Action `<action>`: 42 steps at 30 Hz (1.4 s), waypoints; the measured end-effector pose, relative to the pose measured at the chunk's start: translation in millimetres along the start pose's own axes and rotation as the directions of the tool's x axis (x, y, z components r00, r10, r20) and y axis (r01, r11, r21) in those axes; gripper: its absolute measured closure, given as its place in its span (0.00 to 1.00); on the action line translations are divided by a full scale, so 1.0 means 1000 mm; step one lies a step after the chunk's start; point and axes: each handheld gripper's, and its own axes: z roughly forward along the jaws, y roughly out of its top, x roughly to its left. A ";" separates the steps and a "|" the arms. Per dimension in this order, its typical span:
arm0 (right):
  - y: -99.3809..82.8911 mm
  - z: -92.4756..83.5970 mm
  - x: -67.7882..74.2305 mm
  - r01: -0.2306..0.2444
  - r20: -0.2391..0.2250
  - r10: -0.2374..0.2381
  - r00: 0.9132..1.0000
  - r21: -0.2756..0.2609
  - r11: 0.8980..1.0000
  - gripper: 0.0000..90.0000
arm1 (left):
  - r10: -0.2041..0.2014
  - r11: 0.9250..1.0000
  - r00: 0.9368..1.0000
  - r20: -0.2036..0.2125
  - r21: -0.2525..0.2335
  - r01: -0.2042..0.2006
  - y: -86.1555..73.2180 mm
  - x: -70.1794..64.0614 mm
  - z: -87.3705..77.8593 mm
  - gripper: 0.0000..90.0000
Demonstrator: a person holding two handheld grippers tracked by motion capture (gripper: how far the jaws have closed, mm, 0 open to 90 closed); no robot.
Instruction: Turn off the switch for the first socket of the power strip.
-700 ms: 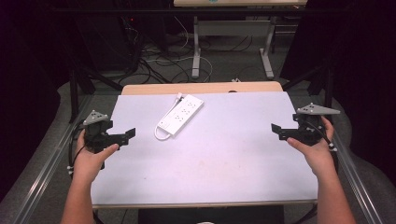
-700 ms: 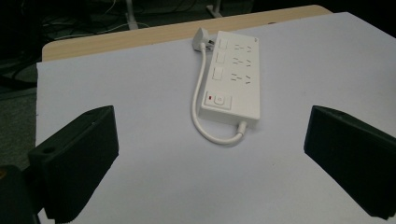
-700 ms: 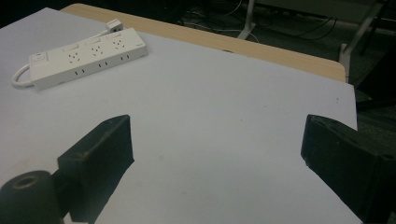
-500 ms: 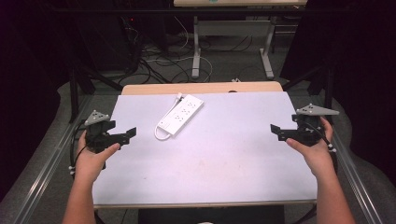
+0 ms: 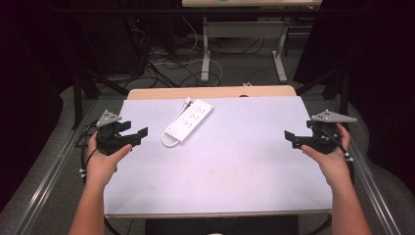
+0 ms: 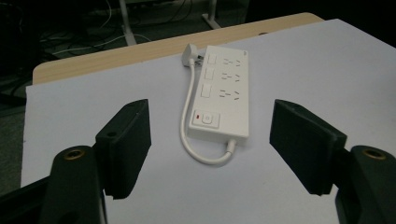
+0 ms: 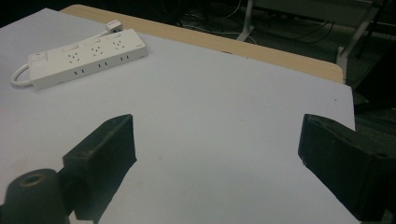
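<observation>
Nothing started: left claw (image 5: 139, 133) and right claw (image 5: 289, 137) both spread wide, empty, at opposite worktop (image 5: 235, 171) edges. White power strip (image 5: 189, 120) lies untouched toward the far left, cord looped beside it, near the left claw

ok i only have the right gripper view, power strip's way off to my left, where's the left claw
observer: the left claw hovers at the left edge of the table, just short of the power strip, not touching it.
operator: open or shut
observer: open, jaws wide apart, aimed at the strip.
operator: which end faces it
observer: the switch end; the switch has a red mark, and the cable loops from there along the side to the plug at the far end.
</observation>
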 end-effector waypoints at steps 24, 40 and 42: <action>-0.002 -0.002 0.002 -0.024 -0.019 0.024 1.000 0.013 1.000 0.12 | -0.002 1.000 1.000 -0.009 -0.012 0.002 0.054 -0.004 0.027 0.45; -0.002 -0.001 0.001 -0.021 -0.019 0.021 1.000 0.014 1.000 0.12 | -0.027 0.998 1.000 -0.007 0.063 0.028 0.084 -0.006 0.050 0.53; -0.003 -0.001 0.001 -0.021 -0.022 0.022 1.000 0.018 1.000 0.12 | -0.025 0.998 1.000 -0.004 0.064 0.025 0.085 -0.007 0.055 0.53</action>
